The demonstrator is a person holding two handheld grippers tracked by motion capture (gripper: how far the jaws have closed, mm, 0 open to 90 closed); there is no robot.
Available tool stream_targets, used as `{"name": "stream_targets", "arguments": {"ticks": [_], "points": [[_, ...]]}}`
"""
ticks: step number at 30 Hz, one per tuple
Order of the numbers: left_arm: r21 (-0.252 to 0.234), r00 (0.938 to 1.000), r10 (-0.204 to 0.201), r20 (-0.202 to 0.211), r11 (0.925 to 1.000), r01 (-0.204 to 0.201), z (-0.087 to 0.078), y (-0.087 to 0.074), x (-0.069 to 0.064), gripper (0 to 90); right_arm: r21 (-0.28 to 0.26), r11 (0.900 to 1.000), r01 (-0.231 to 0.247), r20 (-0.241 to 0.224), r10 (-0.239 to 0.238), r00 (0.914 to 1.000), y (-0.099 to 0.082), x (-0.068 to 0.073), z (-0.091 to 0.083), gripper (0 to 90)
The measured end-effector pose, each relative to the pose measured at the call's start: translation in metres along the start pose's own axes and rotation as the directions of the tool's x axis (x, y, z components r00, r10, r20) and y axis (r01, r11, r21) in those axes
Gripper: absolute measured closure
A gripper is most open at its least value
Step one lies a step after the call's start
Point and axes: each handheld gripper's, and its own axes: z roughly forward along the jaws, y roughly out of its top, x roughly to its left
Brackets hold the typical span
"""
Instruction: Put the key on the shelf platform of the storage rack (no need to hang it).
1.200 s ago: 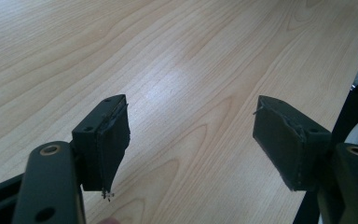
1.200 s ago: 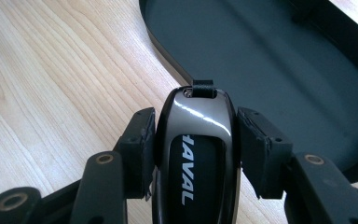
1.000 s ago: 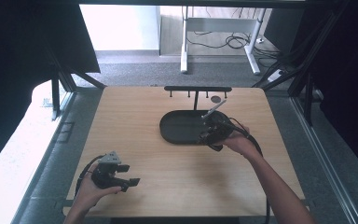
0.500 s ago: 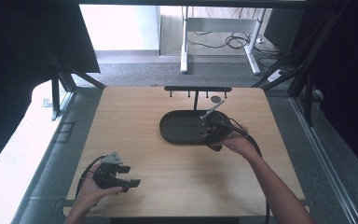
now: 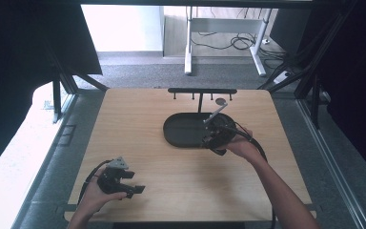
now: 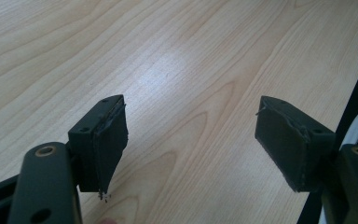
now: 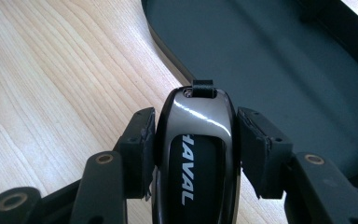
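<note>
Pale wood grain runs across the surface [image 5: 138, 124]. At its near left edge the left claw [image 6: 191, 140] hovers with jaws spread wide and nothing between them. Farther right, the right claw [image 7: 193, 149] pinches a glossy black key fob [image 7: 196, 154] at the near rim of the black oval tray [image 7: 279, 70].

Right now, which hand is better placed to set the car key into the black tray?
Right. Its tongs are shut on the car key at the black tray's rim. The left tongs are open with nothing between them, over bare wood at the table's near-left corner.
</note>
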Motion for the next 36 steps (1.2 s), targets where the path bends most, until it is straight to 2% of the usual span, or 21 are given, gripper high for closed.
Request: {"name": "stream_targets", "arguments": {"ticks": [14,16,21,25,30,36], "points": [[0.013,1.0,-0.001,0.0,0.9999,0.001,0.002,0.0,0.001,25.7,0.004,1.0,-0.006,0.002,0.006,1.0,0.0,-0.002,0.002,50.0],[0.004,0.9999,-0.011,0.002,0.9999,0.011,0.003,-0.001,0.0,25.6,0.004,1.0,-0.006,0.004,0.006,1.0,0.0,-0.002,0.003,50.0],[0.014,0.9998,0.001,-0.021,0.9999,-0.001,0.004,0.0,0.001,24.9,0.008,0.9999,-0.012,0.004,0.012,0.9999,0.0,-0.003,0.003,50.0],[0.012,0.9998,-0.009,-0.017,0.9999,0.01,0.004,-0.001,0.001,25.0,0.004,0.9999,-0.014,0.005,0.014,0.9999,0.0,-0.005,0.003,50.0],[0.015,0.9999,-0.004,-0.016,0.9999,0.004,0.005,-0.001,0.001,25.0,0.0,0.9998,-0.022,0.005,0.022,0.9997,0.0,-0.009,0.003,50.0],[0.009,0.9997,-0.019,-0.017,0.9998,0.02,0.006,-0.001,0.0,25.0,-0.007,0.9991,-0.041,0.009,0.041,0.9991,0.0,-0.017,0.003,50.1]]}}
